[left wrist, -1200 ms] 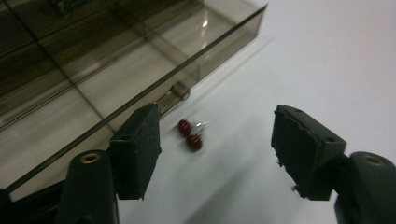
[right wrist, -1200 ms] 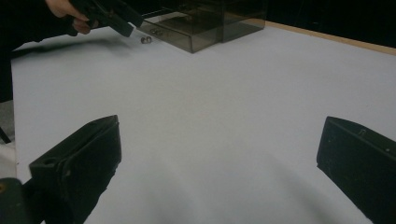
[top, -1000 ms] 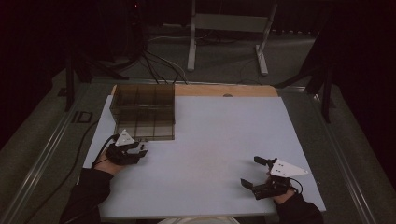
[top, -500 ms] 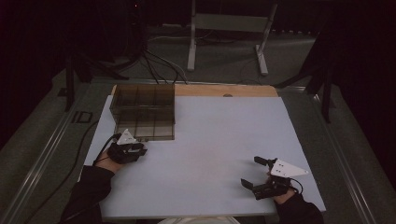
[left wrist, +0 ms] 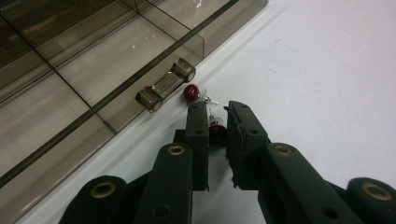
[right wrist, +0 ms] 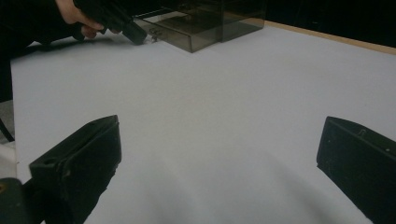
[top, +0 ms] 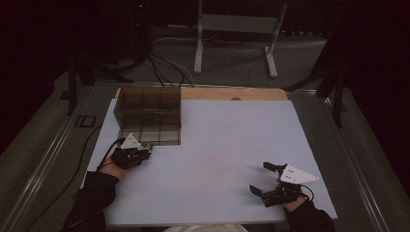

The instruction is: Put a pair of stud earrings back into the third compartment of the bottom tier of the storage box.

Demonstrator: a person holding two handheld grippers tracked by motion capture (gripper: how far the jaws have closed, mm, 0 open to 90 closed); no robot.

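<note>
Beside smoked organizer box [left wrist: 140, 60] latch, left gripper [left wrist: 217, 122] pinching red bead earring [left wrist: 216, 131]; grip shallow, could slip; right gripper [top: 269, 179] wide open

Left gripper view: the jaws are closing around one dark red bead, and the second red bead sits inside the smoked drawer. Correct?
Not quite. The left gripper does have one red bead between its jaws, but the second bead lies on the white table, just outside the drawer by its handle. The left gripper view shows this.
</note>
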